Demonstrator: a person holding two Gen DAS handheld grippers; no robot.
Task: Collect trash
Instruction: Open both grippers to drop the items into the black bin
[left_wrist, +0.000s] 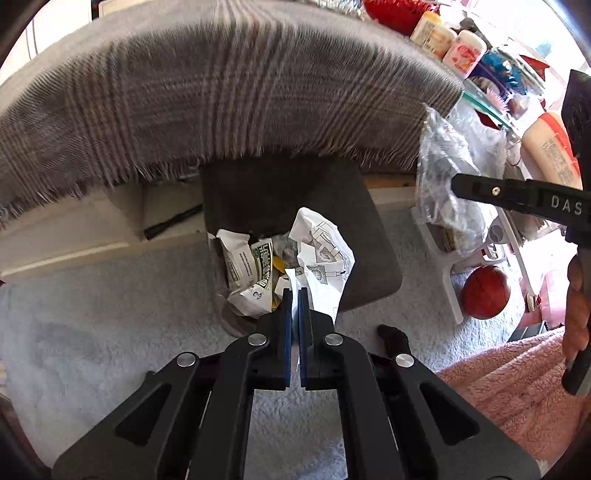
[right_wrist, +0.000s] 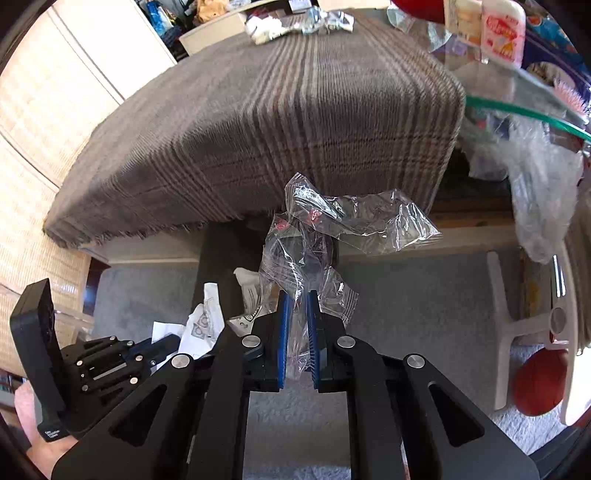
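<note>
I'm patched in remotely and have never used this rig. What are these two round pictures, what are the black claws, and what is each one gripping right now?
There is no robot arm here: a person holds a hand-held two-finger gripper in each hand, and each gripper carries a fisheye camera looking forward along its fingers.

The left wrist view shows the left gripper, shut on a crumpled printed paper. Beneath it stands a dark trash bin on grey carpet, already holding a crushed white and green carton.

The right wrist view shows the right gripper, shut on a clear plastic wrapper that hangs above the same bin. The left gripper also shows at that view's lower left.

Behind both is a surface draped in a grey plaid blanket. A red ball lies on the floor to the right.
</note>
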